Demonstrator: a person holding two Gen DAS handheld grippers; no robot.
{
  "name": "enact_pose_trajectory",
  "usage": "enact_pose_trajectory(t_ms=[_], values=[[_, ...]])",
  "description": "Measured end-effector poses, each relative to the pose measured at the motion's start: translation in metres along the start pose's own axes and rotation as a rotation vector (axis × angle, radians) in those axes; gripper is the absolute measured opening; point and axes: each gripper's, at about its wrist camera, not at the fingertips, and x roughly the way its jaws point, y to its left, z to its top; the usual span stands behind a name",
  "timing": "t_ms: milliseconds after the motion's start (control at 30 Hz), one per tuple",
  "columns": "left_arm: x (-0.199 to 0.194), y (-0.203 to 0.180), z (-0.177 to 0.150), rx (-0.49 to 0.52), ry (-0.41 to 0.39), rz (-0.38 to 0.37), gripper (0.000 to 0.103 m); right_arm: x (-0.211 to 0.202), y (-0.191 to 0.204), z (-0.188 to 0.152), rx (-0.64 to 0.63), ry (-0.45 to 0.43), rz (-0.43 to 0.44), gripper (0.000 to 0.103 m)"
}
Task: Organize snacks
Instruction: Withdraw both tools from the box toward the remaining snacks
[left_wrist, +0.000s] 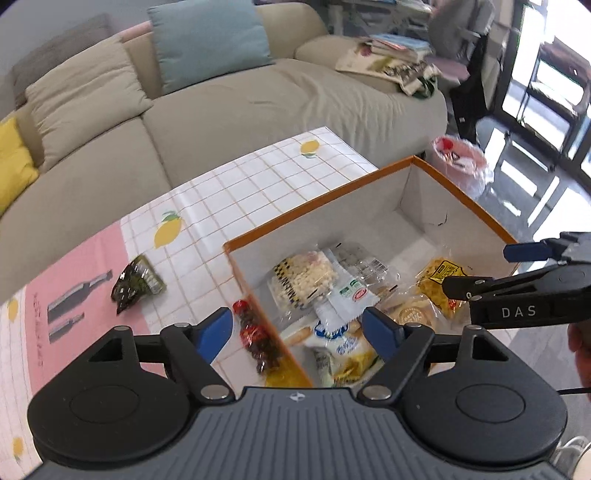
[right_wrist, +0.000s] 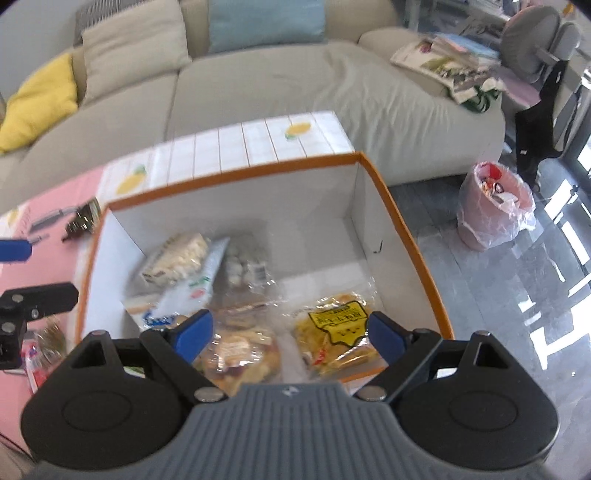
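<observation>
Both claws stand wide apart and grip nothing. Left claw (left_wrist: 297, 332) hovers over the near-left corner of the orange-rimmed box (left_wrist: 317, 197), one blue finger outside the wall, the other above the contents. Right claw (right_wrist: 290, 334) hovers over the near end of the same box (right_wrist: 402, 225); in the left wrist view it enters from the right (left_wrist: 476, 269) above the box's right side.

Contents of the box, as seen:
- white-kernel snack bag (left_wrist: 304, 278), far left of the heap;
- clear pack with a barcode label (left_wrist: 364, 260), just beside it;
- blue-and-white pouch (left_wrist: 338, 334), near the front wall;
- round biscuit pack (right_wrist: 236, 350), in clear wrap, front centre;
- yellow-labelled snack bag (right_wrist: 340, 332), right of centre.

Outside the box, on the bench (left_wrist: 236, 184):
- red-and-dark wrapped snack (left_wrist: 255, 339), lying against the box's left wall;
- dark green packet (left_wrist: 136, 282), well apart to the left, on the lemon-print cloth.

Surroundings: beige sofa (left_wrist: 229, 110) behind the bench; pink-lined waste bin (right_wrist: 495, 214) on the floor to the right.
</observation>
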Motion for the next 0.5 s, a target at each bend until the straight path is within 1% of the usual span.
enact_pose_trajectory(t_ms=[133,233,333,500], values=[[-0.014,0.015,-0.018,-0.071,-0.024,-0.007,0.093,-0.018,0.014,-0.014,0.035,-0.067,0.020,0.089],[-0.026,0.028,-0.034,-0.122,-0.042,0.004,0.093,-0.032,0.025,-0.025,0.058,-0.117,0.030,0.089],[-0.037,0.040,-0.048,-0.156,-0.055,0.015,0.093,-0.046,0.039,-0.034,0.068,-0.176,0.016,0.089],[-0.056,0.065,-0.075,-0.244,-0.064,0.026,0.093,-0.069,0.063,-0.045,0.058,-0.260,-0.004,0.089]])
